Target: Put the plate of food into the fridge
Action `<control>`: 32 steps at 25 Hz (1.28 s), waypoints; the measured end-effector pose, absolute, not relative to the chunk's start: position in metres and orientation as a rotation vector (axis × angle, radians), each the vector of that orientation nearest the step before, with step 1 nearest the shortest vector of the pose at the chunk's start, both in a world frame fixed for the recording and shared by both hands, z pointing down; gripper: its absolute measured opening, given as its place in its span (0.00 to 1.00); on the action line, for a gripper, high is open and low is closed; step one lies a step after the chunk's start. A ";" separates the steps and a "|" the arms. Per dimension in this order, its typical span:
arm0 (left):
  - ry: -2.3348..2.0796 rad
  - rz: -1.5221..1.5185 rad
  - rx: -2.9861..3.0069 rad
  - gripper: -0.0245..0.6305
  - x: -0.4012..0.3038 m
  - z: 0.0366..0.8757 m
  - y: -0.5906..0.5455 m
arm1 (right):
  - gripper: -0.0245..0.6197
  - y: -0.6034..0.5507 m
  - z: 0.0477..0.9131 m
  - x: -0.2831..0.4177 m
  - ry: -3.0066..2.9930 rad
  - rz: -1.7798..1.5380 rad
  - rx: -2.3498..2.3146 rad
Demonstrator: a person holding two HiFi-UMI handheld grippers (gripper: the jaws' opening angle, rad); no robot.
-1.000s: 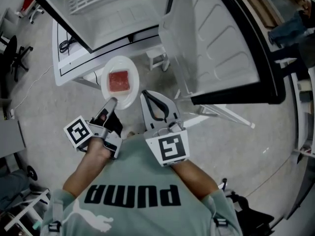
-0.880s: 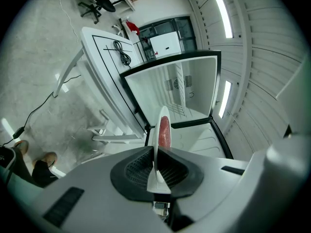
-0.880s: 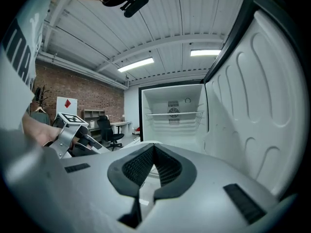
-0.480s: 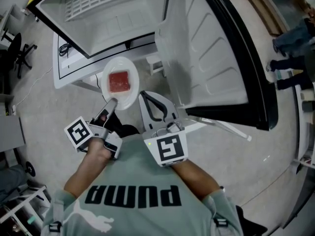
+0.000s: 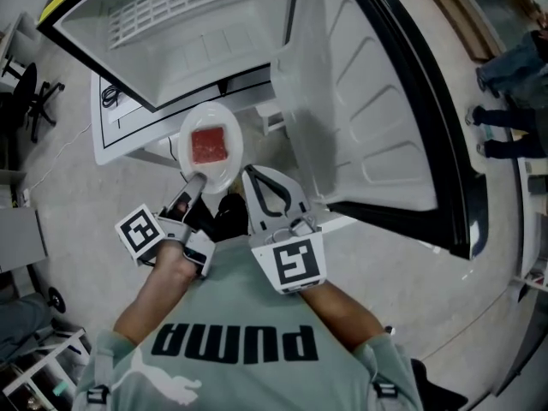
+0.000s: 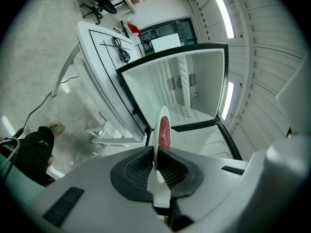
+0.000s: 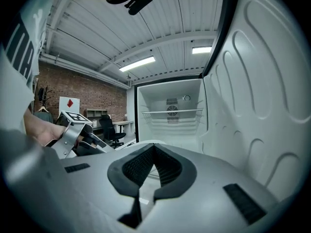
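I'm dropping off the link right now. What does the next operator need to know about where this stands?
Left gripper: shut on the rim of the plate, with the red food on it.
Right gripper: jaws together, nothing held, tips close beside the plate's rim.
Fridge: door wide open, nothing visible on the wire shelf.
Done: plate is in hand, in front of the open fridge.
Left: carry it in, set it on a shelf, release, back out.

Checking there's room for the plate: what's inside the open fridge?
Inside the fridge, a wire shelf and a fan vent at the back show. The lower part is covered by the right gripper.
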State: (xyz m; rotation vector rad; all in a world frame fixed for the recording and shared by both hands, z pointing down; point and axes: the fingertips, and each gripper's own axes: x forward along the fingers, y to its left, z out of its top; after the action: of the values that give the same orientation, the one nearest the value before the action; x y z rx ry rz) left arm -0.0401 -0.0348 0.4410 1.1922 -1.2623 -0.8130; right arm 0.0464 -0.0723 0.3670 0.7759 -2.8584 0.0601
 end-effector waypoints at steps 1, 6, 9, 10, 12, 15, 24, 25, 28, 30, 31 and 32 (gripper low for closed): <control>-1.258 -0.809 1.194 0.08 -0.042 0.442 -0.039 | 0.05 -0.075 0.368 0.044 -2.854 0.057 0.780; -1.237 -0.790 1.207 0.08 -0.054 0.446 -0.066 | 0.05 -0.095 0.371 0.033 -2.837 0.067 0.815; -1.222 -0.778 1.208 0.07 -0.063 0.448 -0.081 | 0.05 -0.108 0.373 0.025 -2.822 0.071 0.832; -1.219 -0.775 1.206 0.08 -0.067 0.449 -0.086 | 0.05 -0.112 0.373 0.021 -2.816 0.069 0.834; -1.213 -0.772 1.204 0.07 -0.074 0.450 -0.096 | 0.05 -0.120 0.373 0.015 -2.805 0.065 0.838; -1.200 -0.775 1.213 0.07 -0.083 0.450 -0.112 | 0.05 -0.133 0.373 0.007 -2.792 0.067 0.858; -1.183 -0.756 1.215 0.08 -0.112 0.456 -0.157 | 0.05 -0.168 0.372 -0.015 -2.741 0.069 0.909; -1.179 -0.759 1.218 0.07 -0.115 0.456 -0.162 | 0.05 -0.171 0.372 -0.017 -2.737 0.068 0.913; -1.162 -0.766 1.223 0.07 -0.122 0.456 -0.175 | 0.05 -0.180 0.369 -0.025 -2.725 0.058 0.922; -1.154 -0.765 1.226 0.07 -0.127 0.456 -0.183 | 0.05 -0.185 0.368 -0.031 -2.715 0.047 0.926; -1.151 -0.765 1.227 0.07 -0.129 0.457 -0.187 | 0.05 -0.187 0.367 -0.033 -2.710 0.041 0.928; -1.147 -0.767 1.228 0.07 -0.132 0.457 -0.190 | 0.05 -0.189 0.366 -0.036 -2.706 0.036 0.931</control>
State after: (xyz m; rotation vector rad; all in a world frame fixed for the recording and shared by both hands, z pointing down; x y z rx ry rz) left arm -0.1316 -0.1901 0.4575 1.2275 -1.1475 -0.7665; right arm -0.0361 -0.1889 0.3655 0.9308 -2.7062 0.0357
